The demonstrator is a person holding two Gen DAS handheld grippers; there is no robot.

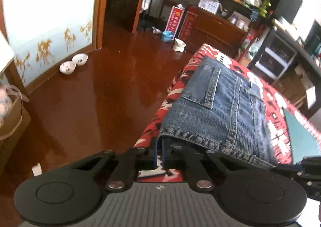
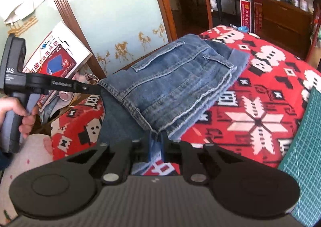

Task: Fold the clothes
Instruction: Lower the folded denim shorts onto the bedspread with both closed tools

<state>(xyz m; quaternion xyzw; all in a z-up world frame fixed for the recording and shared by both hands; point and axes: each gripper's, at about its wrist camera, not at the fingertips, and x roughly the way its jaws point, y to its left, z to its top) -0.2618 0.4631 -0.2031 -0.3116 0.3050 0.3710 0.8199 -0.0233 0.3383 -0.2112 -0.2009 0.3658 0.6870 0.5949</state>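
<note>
Jeans [image 2: 172,84] hem corners pinched by both grippers over red blanket [image 2: 260,90].

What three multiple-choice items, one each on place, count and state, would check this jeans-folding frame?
1. The jeans lie on: A a red patterned cloth; B the wooden floor; C a shelf.
2. White bowls by the wall: A one; B two; C four.
3. The left tongs and right tongs are: A both wide open; B one open; C both shut on denim.

Answers: 1 A, denim rests on the red cloth. 2 B, a pair sits side by side. 3 C, each pair pinches a near edge.
</note>
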